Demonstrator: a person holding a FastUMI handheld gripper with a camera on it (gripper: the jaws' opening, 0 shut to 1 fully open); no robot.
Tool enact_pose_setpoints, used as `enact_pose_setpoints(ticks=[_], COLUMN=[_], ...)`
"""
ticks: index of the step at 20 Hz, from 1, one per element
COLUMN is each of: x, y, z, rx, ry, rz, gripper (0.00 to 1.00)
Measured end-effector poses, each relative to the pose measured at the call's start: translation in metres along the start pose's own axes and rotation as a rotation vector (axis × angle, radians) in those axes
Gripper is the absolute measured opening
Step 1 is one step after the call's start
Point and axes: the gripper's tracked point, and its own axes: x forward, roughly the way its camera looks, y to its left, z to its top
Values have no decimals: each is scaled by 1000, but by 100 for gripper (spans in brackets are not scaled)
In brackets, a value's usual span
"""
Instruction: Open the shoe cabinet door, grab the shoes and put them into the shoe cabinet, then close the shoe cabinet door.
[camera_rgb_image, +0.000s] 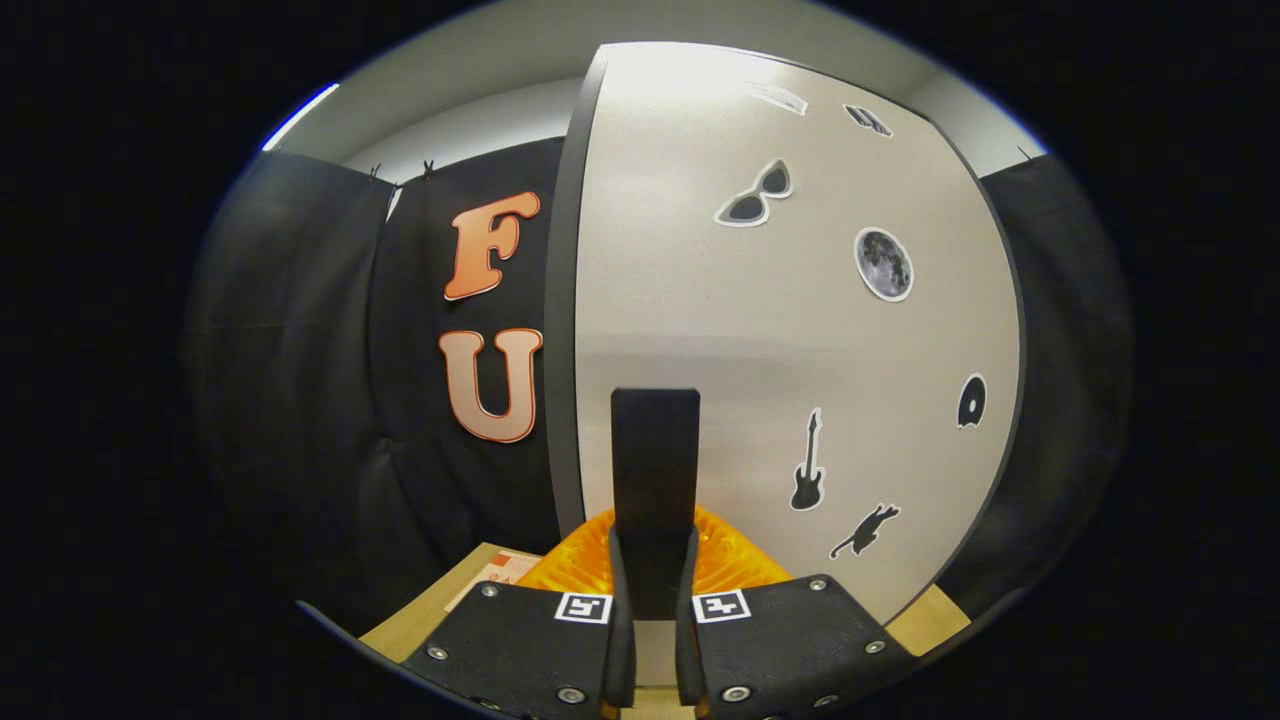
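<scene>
The shoe cabinet door (760, 340) is a pale flat panel with a dark edge and several small stickers on it, and it stands right in front of me. A black upright handle (655, 450) sticks out from the door's lower part. My gripper (655, 548) is shut on this handle. One finger (745, 565) presses on each side of the handle's lower end. The door's dark left edge (563, 320) runs from top to bottom just left of the handle.
The booth's black cloth wall (330, 380) hangs to the left of and behind the cabinet. A light wooden surface (420, 620) lies below, with a small printed card (498, 575) on it near the door's lower left corner.
</scene>
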Motion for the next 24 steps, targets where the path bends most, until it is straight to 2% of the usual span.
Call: enact_pose_setpoints(ticks=[11, 18, 21, 24], x=[-57, -91, -110, -123], y=[-18, -44, -66, -91], z=[4, 4, 0, 1], rx=[-36, -74, -54, -41], ry=[9, -3, 0, -3], rz=[-34, 18, 51, 50], gripper=[14, 14, 13, 12])
